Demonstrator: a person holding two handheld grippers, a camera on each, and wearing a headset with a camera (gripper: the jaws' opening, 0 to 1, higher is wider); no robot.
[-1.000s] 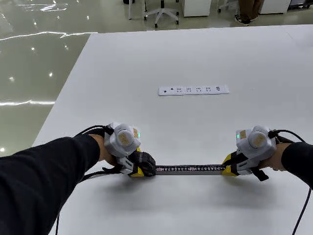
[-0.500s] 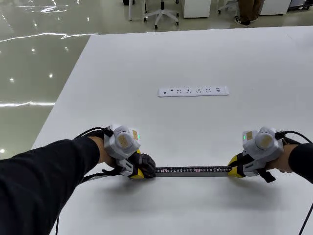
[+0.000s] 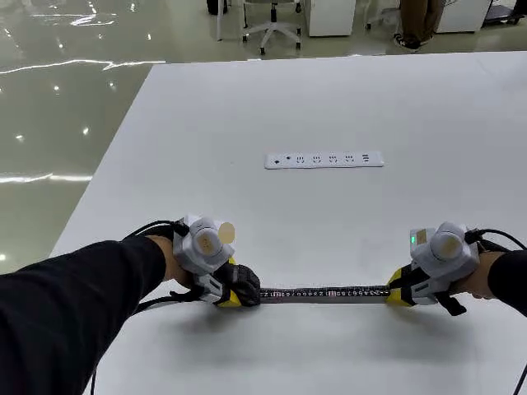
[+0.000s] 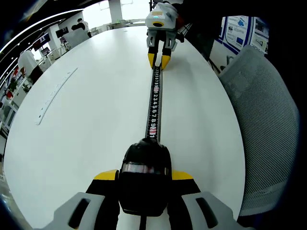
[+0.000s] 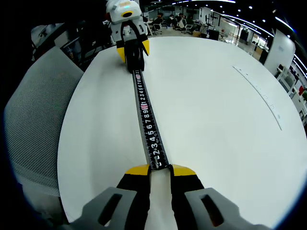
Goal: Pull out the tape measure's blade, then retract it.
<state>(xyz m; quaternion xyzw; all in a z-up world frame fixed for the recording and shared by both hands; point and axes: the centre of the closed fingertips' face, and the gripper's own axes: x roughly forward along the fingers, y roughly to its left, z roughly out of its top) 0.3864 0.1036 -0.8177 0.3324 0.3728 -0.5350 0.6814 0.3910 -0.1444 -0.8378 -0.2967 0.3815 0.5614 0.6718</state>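
The black tape measure case (image 3: 242,284) rests on the white table (image 3: 329,99) with my left gripper (image 3: 233,295) shut around it. From the case the dark numbered blade (image 3: 325,292) runs right, flat along the table, to my right gripper (image 3: 395,295), which is shut on the blade's end. In the left gripper view the case (image 4: 145,172) sits between the yellow-tipped jaws and the blade (image 4: 154,105) stretches away to the right gripper (image 4: 158,58). The right gripper view shows the blade (image 5: 146,120) leading from my right gripper (image 5: 160,168) to the left gripper (image 5: 132,51).
A white power strip (image 3: 324,159) lies mid-table, well beyond the blade. The table's near edge is close below both grippers. A grey mesh chair back (image 4: 268,120) stands just off that edge. Office chairs and glossy floor (image 3: 58,99) lie past the table.
My right gripper has moved to the right with the blade's end, so more blade is out. The left gripper and the case have stayed in place.
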